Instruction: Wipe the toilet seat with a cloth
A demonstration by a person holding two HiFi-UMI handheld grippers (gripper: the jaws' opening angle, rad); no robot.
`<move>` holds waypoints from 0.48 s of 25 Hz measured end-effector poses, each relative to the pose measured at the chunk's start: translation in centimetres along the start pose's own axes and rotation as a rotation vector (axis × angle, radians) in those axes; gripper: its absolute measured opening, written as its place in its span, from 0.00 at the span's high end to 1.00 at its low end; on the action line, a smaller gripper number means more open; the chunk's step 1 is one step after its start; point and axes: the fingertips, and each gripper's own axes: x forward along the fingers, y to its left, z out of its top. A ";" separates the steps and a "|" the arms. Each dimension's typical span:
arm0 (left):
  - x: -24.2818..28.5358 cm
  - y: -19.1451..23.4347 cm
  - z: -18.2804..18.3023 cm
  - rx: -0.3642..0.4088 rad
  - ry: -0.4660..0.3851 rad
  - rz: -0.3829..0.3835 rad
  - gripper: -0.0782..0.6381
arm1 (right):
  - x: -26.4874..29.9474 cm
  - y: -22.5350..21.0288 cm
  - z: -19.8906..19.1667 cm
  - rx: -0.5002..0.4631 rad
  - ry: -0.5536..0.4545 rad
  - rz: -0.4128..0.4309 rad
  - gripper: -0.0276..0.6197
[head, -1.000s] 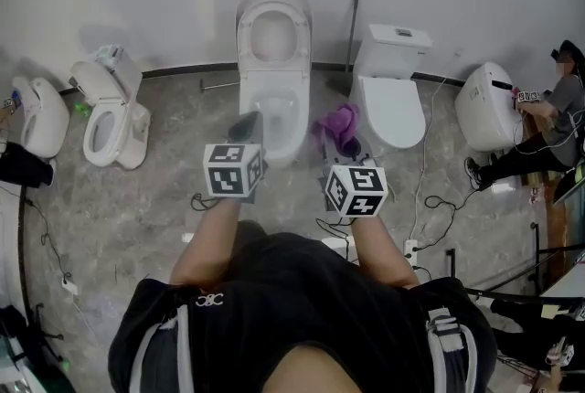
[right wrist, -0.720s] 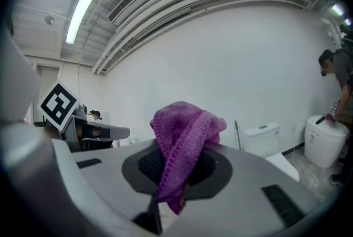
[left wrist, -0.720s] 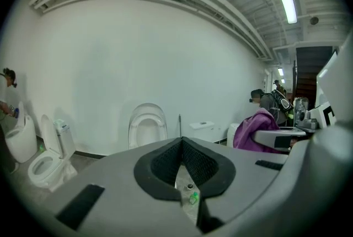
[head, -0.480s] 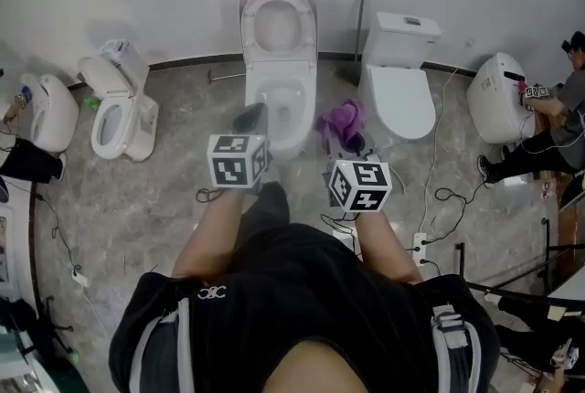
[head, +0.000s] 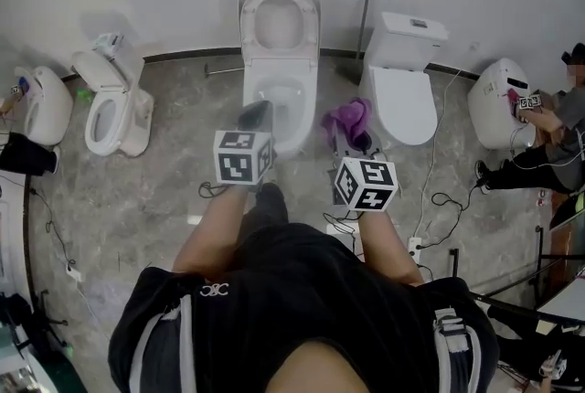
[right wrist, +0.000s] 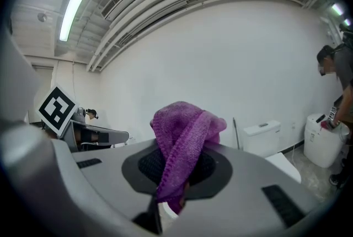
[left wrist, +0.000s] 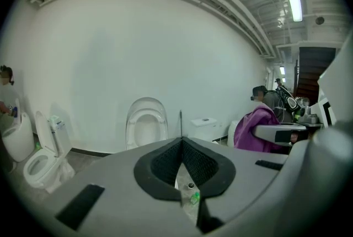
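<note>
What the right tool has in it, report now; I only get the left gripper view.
Observer: The right tool is shut on the purple knitted cloth, which bulges up above its jaws.
Operator: Place that cloth against the toilets for me.
Observer: In the head view it shows in the gap between the white open-lidded toilet and the white closed-lid toilet to its right.
Operator: Now give me my left tool from above.
Observer: The left tool overlaps the open-lidded toilet's front rim in the head view. Whether it touches can't be judged.
</note>
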 end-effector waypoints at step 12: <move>9.3 8.2 2.9 -0.023 0.039 -0.007 0.89 | 12.6 -0.9 0.6 0.019 0.043 -0.010 0.86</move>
